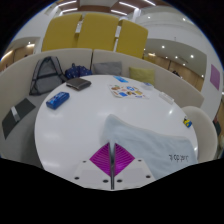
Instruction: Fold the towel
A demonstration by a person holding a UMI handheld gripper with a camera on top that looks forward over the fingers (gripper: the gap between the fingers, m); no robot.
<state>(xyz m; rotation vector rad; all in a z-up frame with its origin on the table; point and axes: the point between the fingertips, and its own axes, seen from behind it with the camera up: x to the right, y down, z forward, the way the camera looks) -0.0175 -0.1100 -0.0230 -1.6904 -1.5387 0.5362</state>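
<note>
The gripper [113, 163] sits low over the near edge of the round white table [60, 135], its two fingers drawn nearly together so the magenta pads [101, 157] almost meet; whether they pinch any cloth, I cannot tell. The white towel [150, 138] lies on the right side of the tabletop, just ahead of the fingers. Near the far left edge rests a blue case [57, 100], a dark case [78, 84] beyond it, and a colourful sheet [127, 91] towards the far edge
</note>
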